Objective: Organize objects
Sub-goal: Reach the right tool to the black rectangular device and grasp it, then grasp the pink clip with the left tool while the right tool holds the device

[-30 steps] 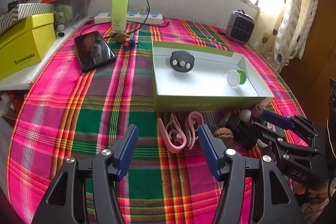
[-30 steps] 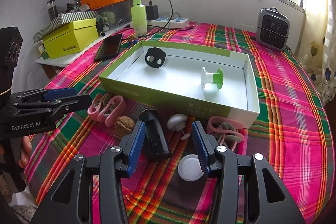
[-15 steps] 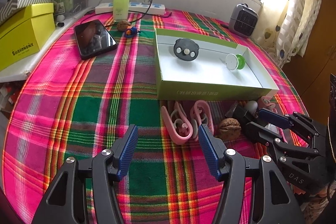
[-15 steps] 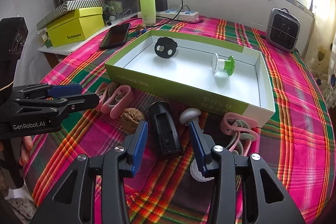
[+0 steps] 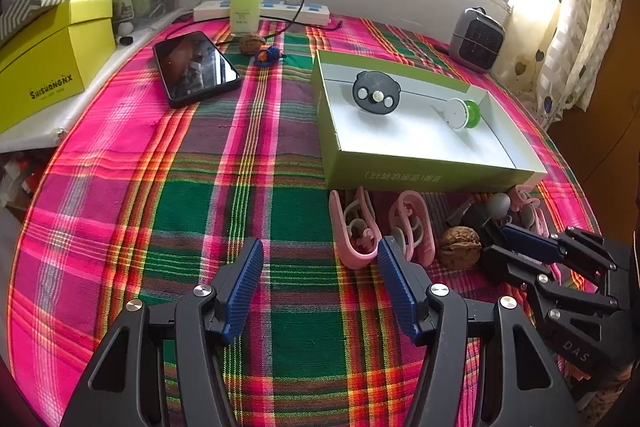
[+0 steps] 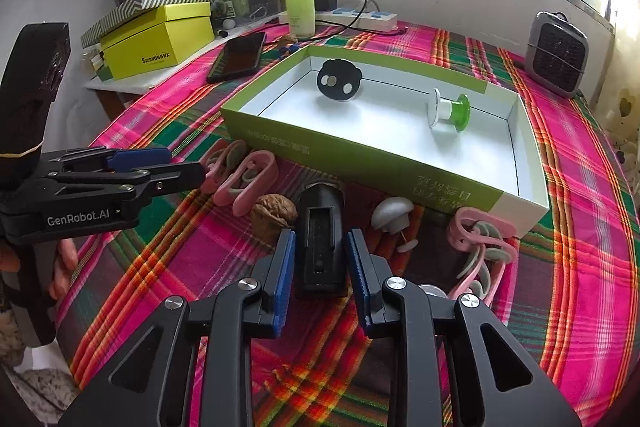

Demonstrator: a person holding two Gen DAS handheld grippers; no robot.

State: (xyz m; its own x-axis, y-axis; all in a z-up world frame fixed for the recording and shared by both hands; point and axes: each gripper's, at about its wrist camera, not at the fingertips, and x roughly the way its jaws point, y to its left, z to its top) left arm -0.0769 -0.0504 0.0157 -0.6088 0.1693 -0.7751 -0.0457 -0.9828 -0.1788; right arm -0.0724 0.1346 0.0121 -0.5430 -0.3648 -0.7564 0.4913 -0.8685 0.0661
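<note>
Right gripper [image 6: 320, 259] angled down toward the table, blue pads having just been closing, now against both sides of a black block [image 6: 322, 247]. Left gripper [image 5: 318, 281] angled down, jaws spread wide, nothing between. Fingers of a hand [image 6: 60, 267] wrapped around the left handle.

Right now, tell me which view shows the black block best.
The right wrist view: the black block lies centred and unobstructed between the right gripper jaws, which have just been closing. The left wrist view shows only a sliver behind that gripper.
</note>
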